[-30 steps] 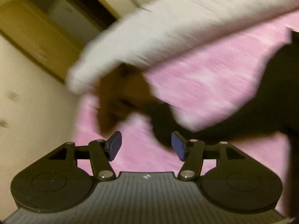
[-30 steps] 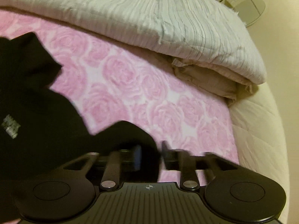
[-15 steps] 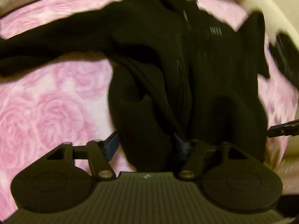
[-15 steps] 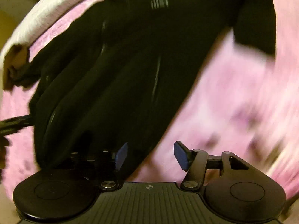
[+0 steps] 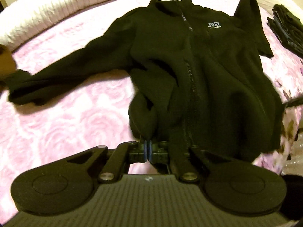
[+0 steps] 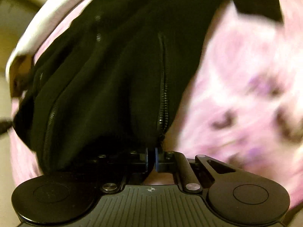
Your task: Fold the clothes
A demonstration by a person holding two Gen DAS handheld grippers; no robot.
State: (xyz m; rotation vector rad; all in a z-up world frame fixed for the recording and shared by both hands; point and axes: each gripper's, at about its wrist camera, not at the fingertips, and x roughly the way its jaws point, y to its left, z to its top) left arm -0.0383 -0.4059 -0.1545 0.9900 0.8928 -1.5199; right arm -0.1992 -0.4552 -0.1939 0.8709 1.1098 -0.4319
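Black fleece, a zip-up jacket [image 5: 198, 71], lay spread front-up on the pink rose-print bedspread [image 5: 56, 124], one sleeve stretched out sideways. I had my left gripper [image 5: 147, 150] pinched shut on its bunched hem. My right gripper [image 6: 151, 158] was clamped narrowly on the hem by a zipper [image 6: 163, 102].

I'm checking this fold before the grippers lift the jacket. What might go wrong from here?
1. The left gripper pinches a bunched ridge of the black jacket, so that crease may get folded in.
2. The right gripper bites right beside the zipper; its thin hold at the hem could slip.
3. The left sleeve lies spread across the pink sheet and may drag.
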